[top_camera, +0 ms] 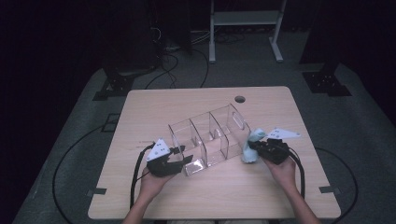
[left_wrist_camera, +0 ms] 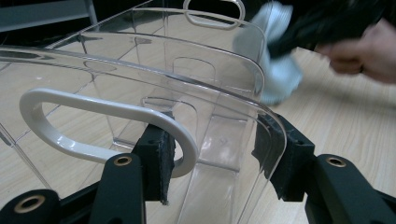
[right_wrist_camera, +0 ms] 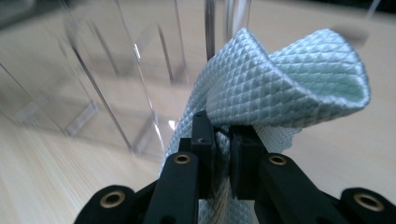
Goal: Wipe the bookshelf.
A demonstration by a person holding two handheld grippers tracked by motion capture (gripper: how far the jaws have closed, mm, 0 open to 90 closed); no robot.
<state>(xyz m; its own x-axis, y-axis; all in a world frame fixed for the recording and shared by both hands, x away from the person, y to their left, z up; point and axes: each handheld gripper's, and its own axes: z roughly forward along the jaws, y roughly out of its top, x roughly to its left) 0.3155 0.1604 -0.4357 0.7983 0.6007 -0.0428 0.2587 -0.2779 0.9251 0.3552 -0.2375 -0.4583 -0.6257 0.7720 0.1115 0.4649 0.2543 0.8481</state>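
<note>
The clear acrylic organizer is lying tilted on the worktop. The left tool is clamping the organizer's near end wall beside its white handle. The right tool is pinching a pale blue cloth and is pressing it against the organizer's far end wall.
</note>
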